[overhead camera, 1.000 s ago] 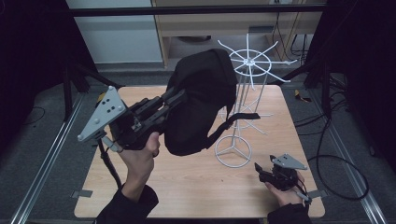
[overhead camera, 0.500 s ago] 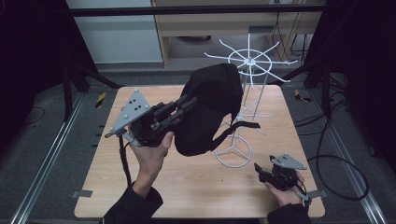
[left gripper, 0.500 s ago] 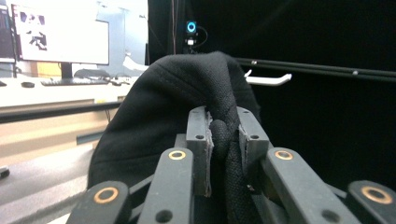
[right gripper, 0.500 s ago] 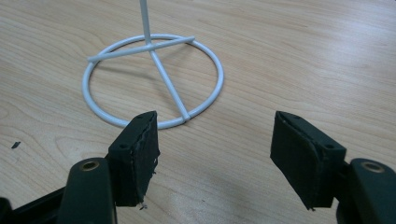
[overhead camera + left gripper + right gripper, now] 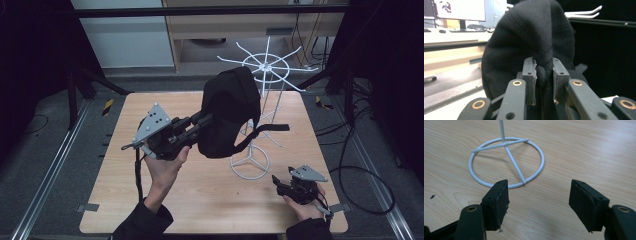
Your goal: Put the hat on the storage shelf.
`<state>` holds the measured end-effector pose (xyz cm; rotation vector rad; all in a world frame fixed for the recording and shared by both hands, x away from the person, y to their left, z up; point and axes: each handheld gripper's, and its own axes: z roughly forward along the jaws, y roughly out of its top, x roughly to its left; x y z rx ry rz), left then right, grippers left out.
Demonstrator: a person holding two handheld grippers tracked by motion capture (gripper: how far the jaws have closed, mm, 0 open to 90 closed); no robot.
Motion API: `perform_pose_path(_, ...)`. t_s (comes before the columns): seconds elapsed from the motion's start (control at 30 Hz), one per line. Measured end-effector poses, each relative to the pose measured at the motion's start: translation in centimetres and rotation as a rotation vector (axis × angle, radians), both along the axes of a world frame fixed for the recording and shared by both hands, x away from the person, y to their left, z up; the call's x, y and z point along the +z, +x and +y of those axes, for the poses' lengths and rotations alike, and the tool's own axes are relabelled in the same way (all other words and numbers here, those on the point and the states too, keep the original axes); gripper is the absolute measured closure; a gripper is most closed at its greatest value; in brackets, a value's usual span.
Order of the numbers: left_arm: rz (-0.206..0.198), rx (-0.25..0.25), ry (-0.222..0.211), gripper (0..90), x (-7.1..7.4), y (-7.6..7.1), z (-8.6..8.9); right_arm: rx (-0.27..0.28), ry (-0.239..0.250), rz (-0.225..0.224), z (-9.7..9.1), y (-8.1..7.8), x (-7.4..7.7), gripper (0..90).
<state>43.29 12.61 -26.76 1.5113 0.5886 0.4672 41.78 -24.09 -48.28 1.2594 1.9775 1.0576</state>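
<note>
Light wood table [image 5: 210, 200] sits on a metal frame with rails [image 5: 50, 175] running down both sides. Grey floor around it, plus a strip of yellow-black tape [image 5: 107, 106] just off the far left corner. Bunch of cables [image 5: 365, 170] looping on the right. Behind the table there's a wooden cabinet [image 5: 240, 30], and a monitor [image 5: 461, 10] with a keyboard [image 5: 467, 30] on a desk.

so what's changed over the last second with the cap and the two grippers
The left gripper carried the black cap down and rightward, toward the white wire stand; its jaws have just been opening slightly, with the cap's fabric between them. The right gripper stayed open near the stand's base.
</note>
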Motion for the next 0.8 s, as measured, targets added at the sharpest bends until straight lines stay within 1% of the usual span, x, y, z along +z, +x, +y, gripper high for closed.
perform_pose_path(0.17,0.014,0.003,0.023,73.5,-0.6,0.4,-0.4,0.001,0.002,0.002,0.0,0.0,0.0,32.2)
perform_pose_path(0.27,0.02,0.0,0.031,70.0,-0.9,0.5,-0.5,0.0,0.003,0.004,0.0,0.0,0.0,32.1)
perform_pose_path(0.4,0.024,-0.006,0.029,64.0,-1.2,0.4,0.0,0.002,0.0,0.004,0.0,0.0,0.0,31.9)
perform_pose_path(0.5,0.016,-0.004,0.028,55.9,-1.3,0.0,0.5,0.001,-0.002,0.004,0.0,0.0,0.0,31.8)
perform_pose_path(0.57,0.02,-0.007,0.022,49.2,-1.5,-0.2,1.0,0.0,0.0,0.006,0.0,0.0,0.0,31.7)
perform_pose_path(0.63,0.024,-0.012,0.015,44.9,-1.6,-0.6,1.5,0.0,0.002,0.007,0.0,0.0,0.0,31.7)
perform_pose_path(0.67,0.018,-0.007,0.017,43.3,-1.6,-0.8,1.8,0.0,0.002,0.007,0.0,0.0,0.0,31.6)
perform_pose_path(0.7,0.008,0.009,0.021,41.7,-1.8,-1.3,2.4,0.0,0.001,0.006,0.0,0.0,0.0,31.6)
perform_pose_path(0.73,0.008,0.009,0.021,37.8,-1.8,-1.3,2.4,0.0,0.001,0.006,0.0,0.0,0.0,31.6)
perform_pose_path(0.77,0.006,0.017,0.022,37.8,-1.9,-1.5,2.7,-0.001,0.0,0.005,0.0,0.0,0.0,31.5)
perform_pose_path(0.8,0.005,0.028,0.028,35.8,-2.0,-1.7,3.1,0.0,-0.004,0.001,0.0,0.0,-0.1,31.5)
